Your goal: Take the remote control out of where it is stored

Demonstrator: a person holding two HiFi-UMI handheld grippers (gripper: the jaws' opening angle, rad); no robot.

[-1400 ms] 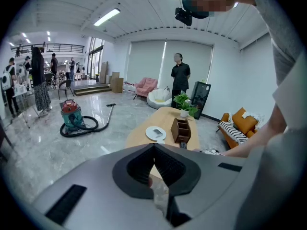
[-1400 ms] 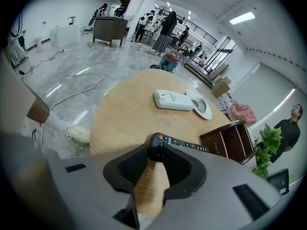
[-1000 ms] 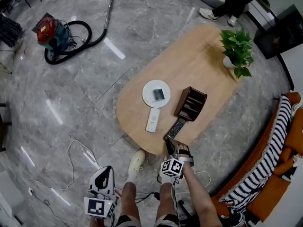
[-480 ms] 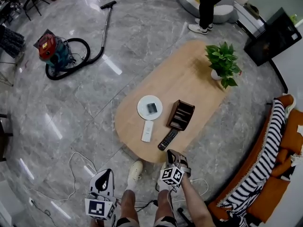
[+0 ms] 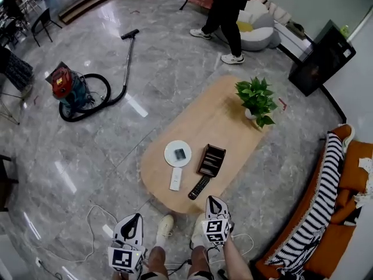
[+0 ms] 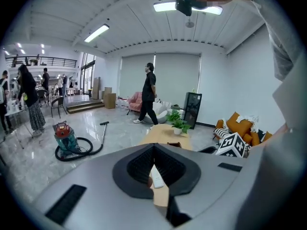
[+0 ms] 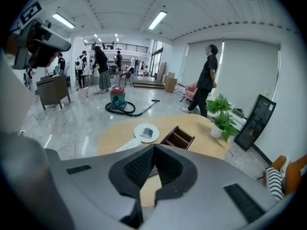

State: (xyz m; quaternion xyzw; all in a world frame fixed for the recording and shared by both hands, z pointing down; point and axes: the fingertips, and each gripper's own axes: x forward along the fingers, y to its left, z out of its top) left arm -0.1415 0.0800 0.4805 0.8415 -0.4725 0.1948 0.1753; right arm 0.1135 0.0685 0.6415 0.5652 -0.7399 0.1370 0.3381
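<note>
Remote (image 5: pixel 199 188) before holder (image 5: pixel 211 160) (on table (image 5: pixel 221 121))

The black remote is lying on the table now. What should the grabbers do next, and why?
Probably just lower both and stop: the black remote lies on the table beside the wooden holder, already out, and the left gripper and right gripper are shut and empty.

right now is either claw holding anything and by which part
Nothing. Right claw just closed empty, left claw is shut empty; the black remote lies on the table.
</note>
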